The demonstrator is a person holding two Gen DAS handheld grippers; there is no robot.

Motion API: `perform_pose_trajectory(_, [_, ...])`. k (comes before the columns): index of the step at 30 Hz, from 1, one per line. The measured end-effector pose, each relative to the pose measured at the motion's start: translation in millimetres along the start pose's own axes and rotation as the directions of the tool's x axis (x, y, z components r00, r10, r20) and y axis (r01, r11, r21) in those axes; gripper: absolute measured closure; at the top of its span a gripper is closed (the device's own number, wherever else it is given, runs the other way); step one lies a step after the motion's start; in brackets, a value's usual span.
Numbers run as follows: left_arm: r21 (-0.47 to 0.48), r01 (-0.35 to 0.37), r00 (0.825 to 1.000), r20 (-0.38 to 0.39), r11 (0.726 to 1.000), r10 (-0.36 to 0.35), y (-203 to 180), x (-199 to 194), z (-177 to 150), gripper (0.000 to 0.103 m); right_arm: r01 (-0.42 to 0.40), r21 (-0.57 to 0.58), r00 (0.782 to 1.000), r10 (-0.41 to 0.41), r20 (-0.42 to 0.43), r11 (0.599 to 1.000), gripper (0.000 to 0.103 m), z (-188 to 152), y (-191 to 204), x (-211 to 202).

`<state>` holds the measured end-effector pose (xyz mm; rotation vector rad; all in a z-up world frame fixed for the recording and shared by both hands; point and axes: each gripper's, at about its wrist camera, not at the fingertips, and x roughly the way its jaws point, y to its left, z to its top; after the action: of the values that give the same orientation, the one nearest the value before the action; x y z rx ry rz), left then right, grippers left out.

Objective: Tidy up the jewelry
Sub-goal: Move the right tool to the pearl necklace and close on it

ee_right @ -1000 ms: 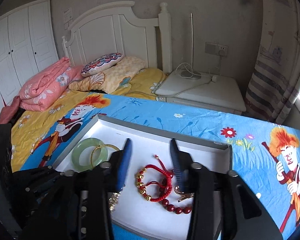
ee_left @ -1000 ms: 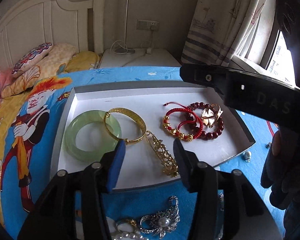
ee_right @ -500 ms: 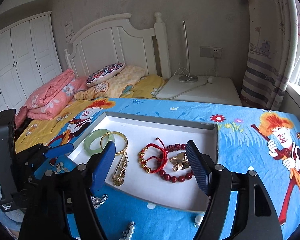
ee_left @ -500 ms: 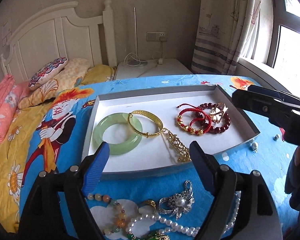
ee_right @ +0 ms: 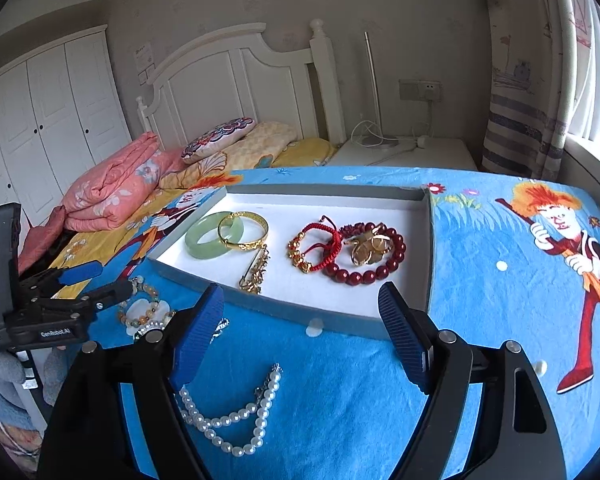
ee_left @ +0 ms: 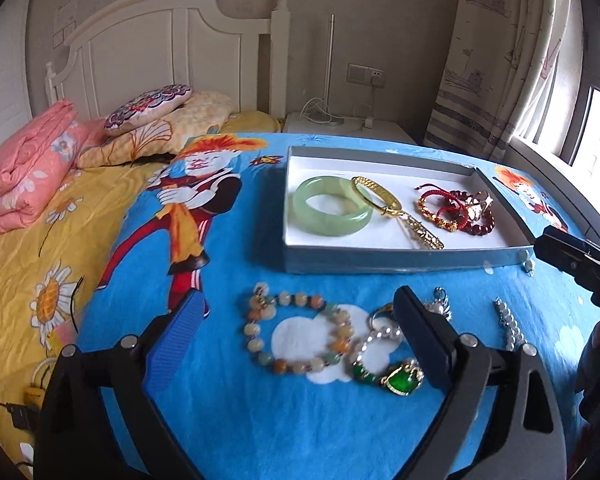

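Betw. wide left gripper (ee_left: 300, 332) fingers: bead bracelet (ee_left: 296, 334), prob. untouched.

left tongs (ee_left: 300, 336) spread wide | above beaded bracelet (ee_left: 296, 334) | contact unclear

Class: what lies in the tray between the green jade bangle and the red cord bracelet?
The gold bangle, overlapping the jade bangle, short of the red cord bracelet; the right wrist view shows it.

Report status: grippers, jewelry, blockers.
Left gripper open, empty, over multicolor bead bracelet. Right gripper open, empty, above pearl strand. Tray holds five pieces. No blockers.
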<state>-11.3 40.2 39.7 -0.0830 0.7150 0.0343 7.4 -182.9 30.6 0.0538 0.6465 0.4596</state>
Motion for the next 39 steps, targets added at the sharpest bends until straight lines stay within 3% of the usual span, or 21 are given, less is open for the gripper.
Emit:
perform_pose_trajectory(2, [-0.018, -0.005, 1.000, 0.000, 1.000, 0.005, 10, -5, -8, 0.008, -0.002, 0.021, 1.000, 0.003, -0.030, 1.000, 0.026, -5, -2, 5])
perform_pose_trajectory(5, [-0.037, 0.007, 1.000, -0.019, 0.999, -0.008, 22, -8, -22, 0.004, -0.014, 0.017, 1.000, 0.014, -0.005, 1.000, 0.026, -5, -1, 0])
perform_pose_trajectory(10, [-0.101, 0.085, 0.996, -0.005, 0.991, -0.085, 36, -16, -30, 0.003, -0.054, -0.007, 0.998, 0.054, -0.018, 0.999, 0.026, -11, 8, -3])
perform_pose_trajectory(16, [-0.030, 0.080, 0.996, -0.042, 0.996, -0.082, 20, -12, -30, 0.003, -0.171, -0.220, 0.980, 0.143, -0.137, 0.960, 0.026, -32, 63, -2])
perform_pose_trajectory(21, [-0.037, 0.099, 0.994, -0.051, 0.994, -0.100, 21, -9, -31, 0.003, -0.143, -0.382, 0.974, 0.062, -0.217, 0.913, 0.026, -48, 103, 9])
perform_pose_trajectory(27, [-0.044, 0.103, 0.993, -0.056, 0.994, -0.105, 22, -8, -31, 0.003, -0.137, -0.393, 0.970, 0.043, -0.239, 0.909, 0.028, -51, 104, 14])
perform_pose_trajectory(32, [-0.053, 0.102, 0.992, -0.065, 0.993, -0.105, 23, -6, -31, 0.003, -0.156, -0.346, 0.962, 0.064, -0.264, 0.925, 0.035, -48, 97, 18])
perform_pose_trajectory(39, [-0.063, 0.100, 0.992, -0.074, 0.993, -0.105, 24, -4, -32, 0.003, -0.166, -0.417, 0.952, 0.034, -0.305, 0.894, 0.053, -53, 112, 26])
